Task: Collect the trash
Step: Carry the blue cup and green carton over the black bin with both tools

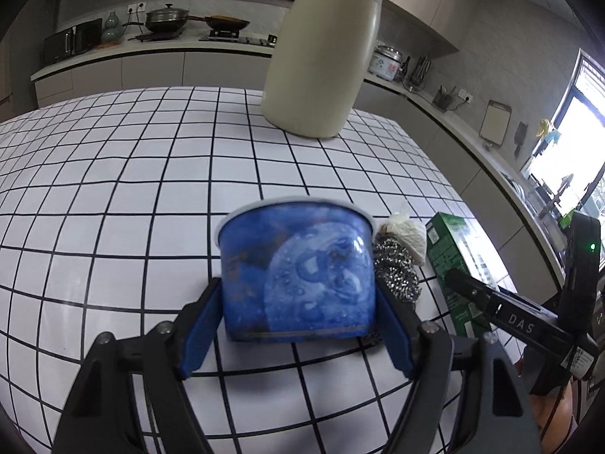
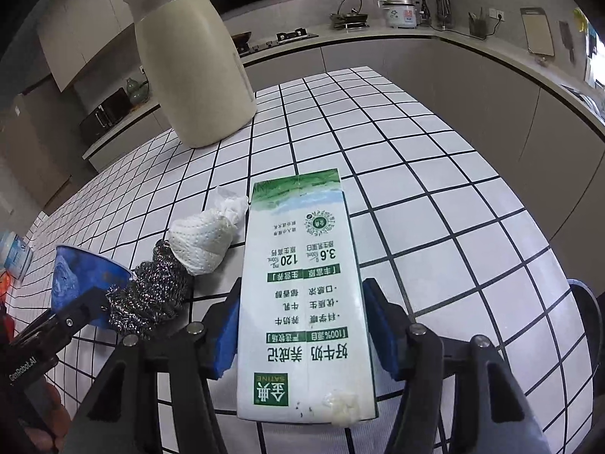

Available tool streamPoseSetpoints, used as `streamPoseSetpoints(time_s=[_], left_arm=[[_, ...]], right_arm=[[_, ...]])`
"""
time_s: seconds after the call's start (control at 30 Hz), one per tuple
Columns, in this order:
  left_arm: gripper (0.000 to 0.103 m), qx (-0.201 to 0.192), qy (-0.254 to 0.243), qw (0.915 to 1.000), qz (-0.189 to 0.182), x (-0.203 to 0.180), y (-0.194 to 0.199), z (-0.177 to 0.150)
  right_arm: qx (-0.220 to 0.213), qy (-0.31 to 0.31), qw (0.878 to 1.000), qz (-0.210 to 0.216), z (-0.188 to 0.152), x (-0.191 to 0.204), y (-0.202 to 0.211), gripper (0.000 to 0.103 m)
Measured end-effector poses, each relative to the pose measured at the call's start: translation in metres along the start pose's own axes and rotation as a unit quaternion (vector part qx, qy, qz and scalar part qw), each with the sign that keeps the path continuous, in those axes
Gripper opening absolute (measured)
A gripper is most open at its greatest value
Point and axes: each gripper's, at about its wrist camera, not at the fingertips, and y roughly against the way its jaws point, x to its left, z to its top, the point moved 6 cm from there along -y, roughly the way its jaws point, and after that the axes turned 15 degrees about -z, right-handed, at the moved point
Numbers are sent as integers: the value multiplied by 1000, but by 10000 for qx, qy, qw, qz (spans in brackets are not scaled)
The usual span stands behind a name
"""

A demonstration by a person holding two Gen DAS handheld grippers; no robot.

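Note:
My left gripper (image 1: 298,325) has its blue pads on both sides of a blue paper cup (image 1: 298,272) that stands on the checked table; the pads touch its sides. The cup also shows in the right wrist view (image 2: 75,283). My right gripper (image 2: 302,329) has its pads against both sides of a green and white milk carton (image 2: 302,283) lying flat; the carton also shows in the left wrist view (image 1: 453,265). Between cup and carton lie a steel wool scrubber (image 2: 151,299) and a crumpled white paper ball (image 2: 204,242).
A tall cream thermos jug (image 1: 325,56) stands at the far side of the white grid-patterned table (image 1: 113,189). Kitchen counters with pans, a rice cooker and a microwave run behind. A small white and blue box (image 2: 15,257) sits at the far left.

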Motion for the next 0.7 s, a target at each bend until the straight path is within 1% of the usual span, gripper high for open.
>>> streamPoseSetpoints(time_s=[0.17,0.23,0.33,0.43,0.57,0.63,0.67,0.7], left_arm=[[76,-426,-61,9991,-42,-6,30,7],[76,-533,-206,9983,-102,-16,41,11],[76,-496,-395,9972,-384,-41,47,9],[76,-334,-523,9963,-587,-69,39,-1],[76,-112,-624,9936,-938,-123,17,-17],[76,-34,-761,9908,-1119,-162,3,-24],[76,33,-834,9885,-1260,-188,-8,-30],[76,87,-859,9870,-1352,-207,-16,-34]], right_arm=[[-226,-144,9996,39,-2,-7,24,58],[-300,-175,9994,4,-4,-12,37,58],[-354,-305,9989,36,-11,-24,60,57],[-457,-402,9981,-47,-19,-46,79,57],[-495,-794,9956,-89,-29,-100,99,57],[-578,-939,9937,-194,-35,-137,109,57],[-620,-1043,9922,-269,-39,-163,114,57],[-631,-1110,9913,-312,-42,-182,116,57]])
